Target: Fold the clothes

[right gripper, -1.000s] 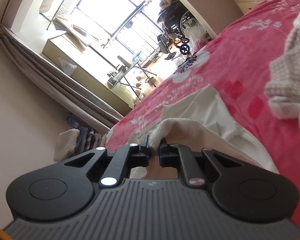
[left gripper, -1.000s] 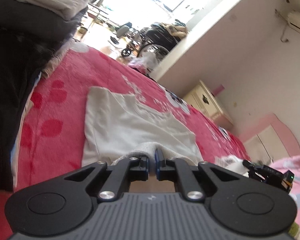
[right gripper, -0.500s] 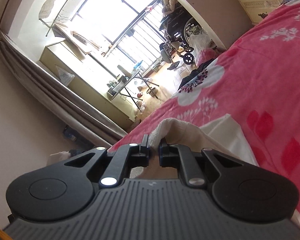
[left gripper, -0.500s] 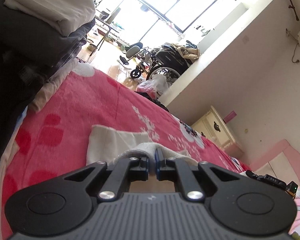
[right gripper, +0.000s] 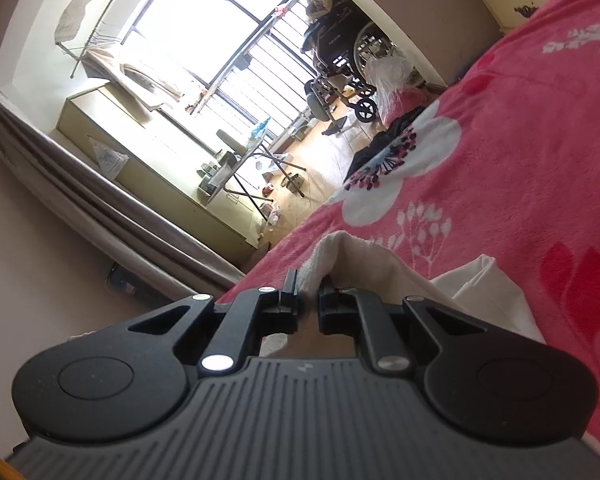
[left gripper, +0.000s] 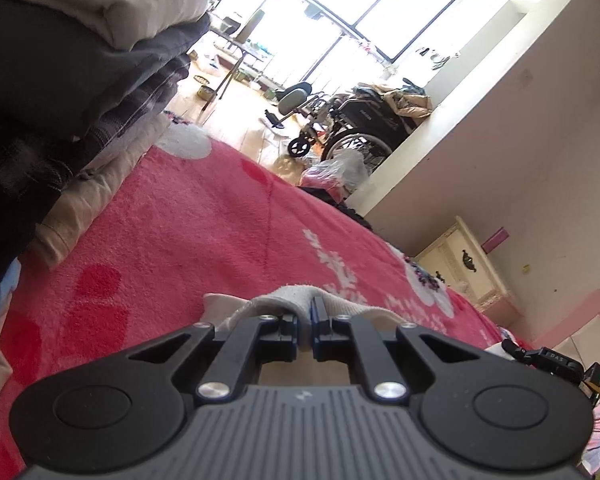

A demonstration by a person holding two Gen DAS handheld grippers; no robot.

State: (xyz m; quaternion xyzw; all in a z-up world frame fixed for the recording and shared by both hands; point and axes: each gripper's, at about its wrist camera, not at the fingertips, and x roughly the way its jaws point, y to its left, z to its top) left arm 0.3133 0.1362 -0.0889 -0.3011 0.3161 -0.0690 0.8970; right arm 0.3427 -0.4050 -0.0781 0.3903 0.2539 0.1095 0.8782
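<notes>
Two grips holding one cream garment (right gripper: 384,268) over the red blanket (left gripper: 204,232), lower centre of both frames. Clamping its hem: left gripper (left gripper: 307,322), right gripper (right gripper: 309,294). Trailing beneath and behind both, cloth spanning between them; neither nearer.

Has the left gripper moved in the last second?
Yes. The left gripper, shut on the white garment, has carried it toward the wheelchair, which looms nearer now.
</notes>
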